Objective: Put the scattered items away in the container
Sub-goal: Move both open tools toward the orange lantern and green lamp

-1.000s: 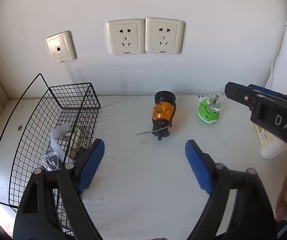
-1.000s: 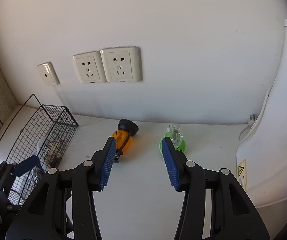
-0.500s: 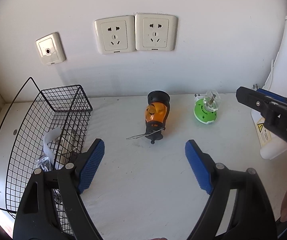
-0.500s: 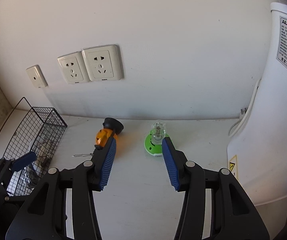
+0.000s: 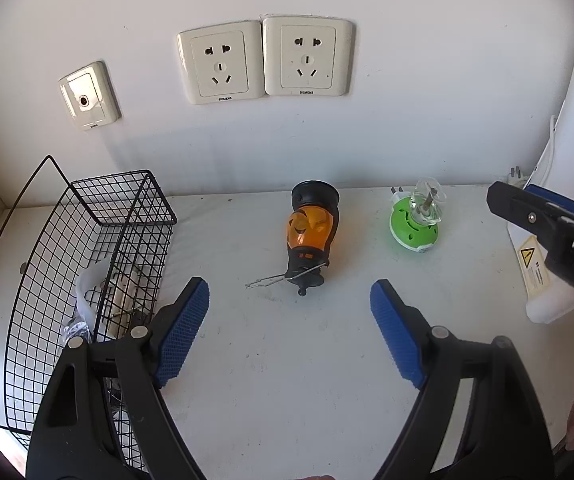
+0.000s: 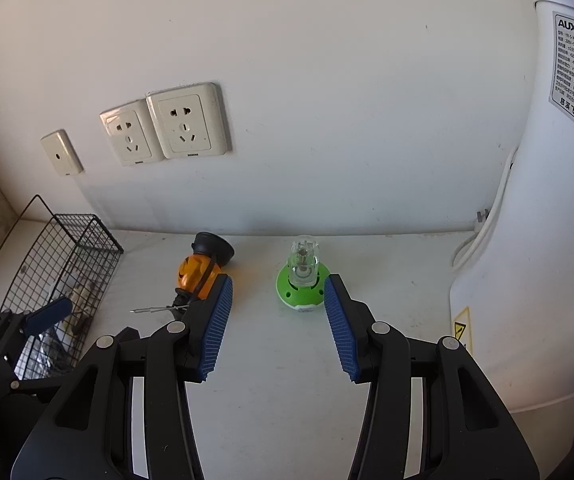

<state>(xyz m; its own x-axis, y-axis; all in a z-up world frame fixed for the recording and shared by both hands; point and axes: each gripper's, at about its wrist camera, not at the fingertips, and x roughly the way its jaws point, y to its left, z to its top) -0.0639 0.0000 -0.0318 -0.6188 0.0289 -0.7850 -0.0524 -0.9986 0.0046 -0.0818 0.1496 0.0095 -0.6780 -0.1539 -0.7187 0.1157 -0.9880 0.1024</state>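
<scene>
My left gripper (image 5: 289, 316) is spread, empty, over the table (image 5: 287, 380) – orange lamp (image 5: 310, 236) lies ahead, wire basket (image 5: 87, 264) to its left with bits inside. My right gripper (image 6: 278, 320) is spread too, nothing pinched – green plug-in (image 6: 299, 286) stands just beyond the tips

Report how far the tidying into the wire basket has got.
Done: a few small items already lie inside the wire basket. In hand: nothing; the left gripper and right gripper are both open and empty, the right one lined up with the green plug-in device. Left: that device and the orange lantern are both on the counter.
</scene>
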